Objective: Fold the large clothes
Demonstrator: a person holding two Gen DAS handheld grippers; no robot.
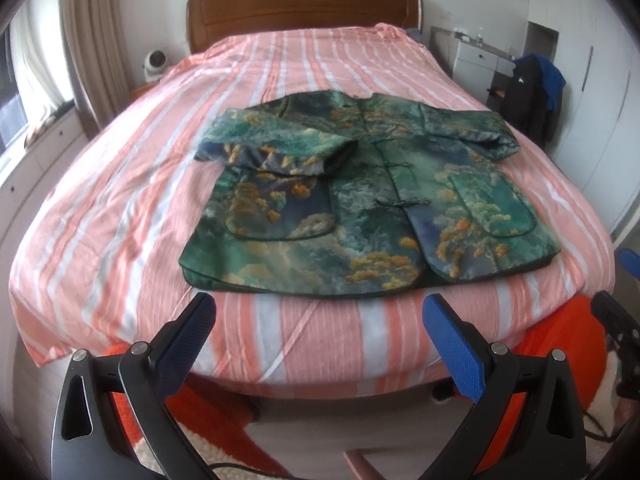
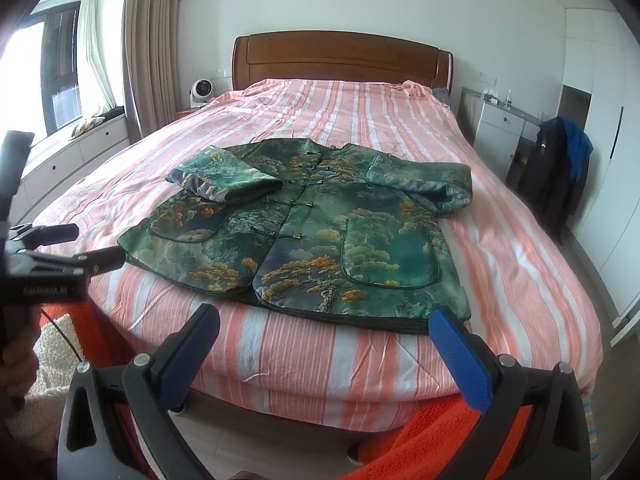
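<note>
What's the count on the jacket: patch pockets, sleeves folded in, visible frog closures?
On the green patterned jacket:
Patch pockets: 2, one and another
Sleeves folded in: 2, one and another
Frog closures clearly visible: 4, lowest
Total: 8

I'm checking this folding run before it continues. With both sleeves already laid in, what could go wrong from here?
The glossy green landscape-print padded jacket looks slick, so a fold may slide apart. Its hem lies near the foot edge of the pink striped bedspread, so a tug might drag it off. Both grippers, left and right, are open and hold nothing.
</note>
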